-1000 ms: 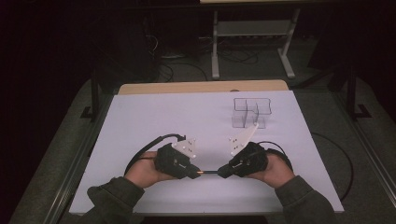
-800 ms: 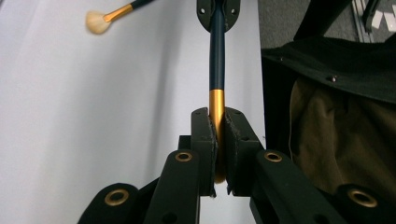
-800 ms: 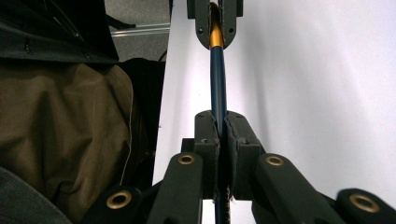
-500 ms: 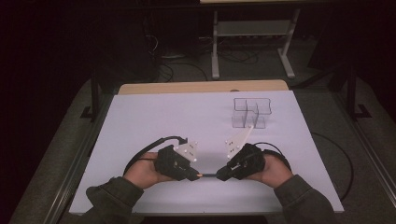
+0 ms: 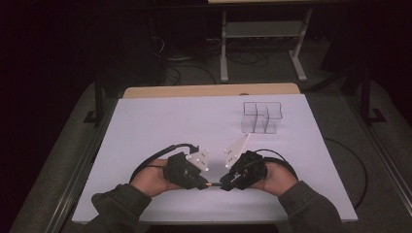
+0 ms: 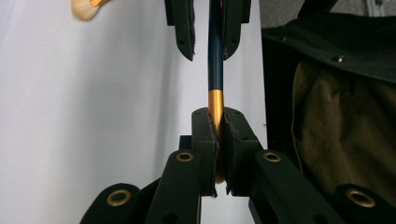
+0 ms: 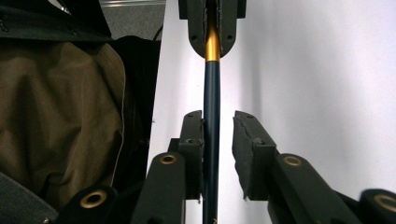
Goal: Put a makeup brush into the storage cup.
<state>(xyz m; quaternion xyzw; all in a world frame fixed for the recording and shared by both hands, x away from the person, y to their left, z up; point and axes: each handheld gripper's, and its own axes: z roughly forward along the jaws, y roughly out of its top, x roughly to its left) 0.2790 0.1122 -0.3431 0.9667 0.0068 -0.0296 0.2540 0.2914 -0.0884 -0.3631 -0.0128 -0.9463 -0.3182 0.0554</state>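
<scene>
two grippers nose to nose, left gripper [image 6: 217,140] pinching pen [image 6: 215,56], right gripper [image 7: 218,140] jaws just parting around it

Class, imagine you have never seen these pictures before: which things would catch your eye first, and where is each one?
First, the two grippers meeting tip to tip at the near edge of the white table, with a slim dark blue brush handle with a gold band spanning between them. The left gripper clamps the gold end, while the right gripper has just been opening, one pad clear of the handle. Farther back on the right stands a clear plastic organizer.
</scene>
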